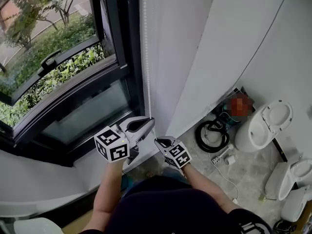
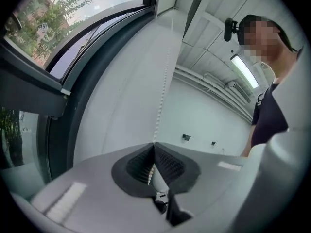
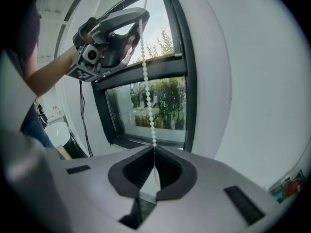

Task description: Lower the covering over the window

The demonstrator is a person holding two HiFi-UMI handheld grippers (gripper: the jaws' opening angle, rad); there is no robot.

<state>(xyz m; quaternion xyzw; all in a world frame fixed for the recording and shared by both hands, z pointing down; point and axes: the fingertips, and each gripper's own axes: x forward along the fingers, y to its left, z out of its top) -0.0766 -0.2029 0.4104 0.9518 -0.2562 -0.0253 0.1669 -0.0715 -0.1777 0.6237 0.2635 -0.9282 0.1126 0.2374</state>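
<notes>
A white bead chain (image 1: 145, 57) hangs down the white wall just right of the black-framed window (image 1: 73, 96), whose glass shows bare. My left gripper (image 1: 147, 123) is shut on the chain, which rises from its pads in the left gripper view as the bead chain (image 2: 163, 81) out of the left gripper (image 2: 154, 145). Just below and to the right, my right gripper (image 1: 159, 141) is shut on it too. In the right gripper view the bead chain (image 3: 146, 86) runs from the right gripper (image 3: 154, 149) up to the left gripper (image 3: 139, 21).
White ceramic toilet fixtures (image 1: 265, 123) stand on the speckled floor at the right. A coiled black hose (image 1: 212, 134) and small parts lie beside them. A thin cable (image 1: 263, 43) runs down the white wall. The window sill (image 1: 87, 165) is below my left gripper.
</notes>
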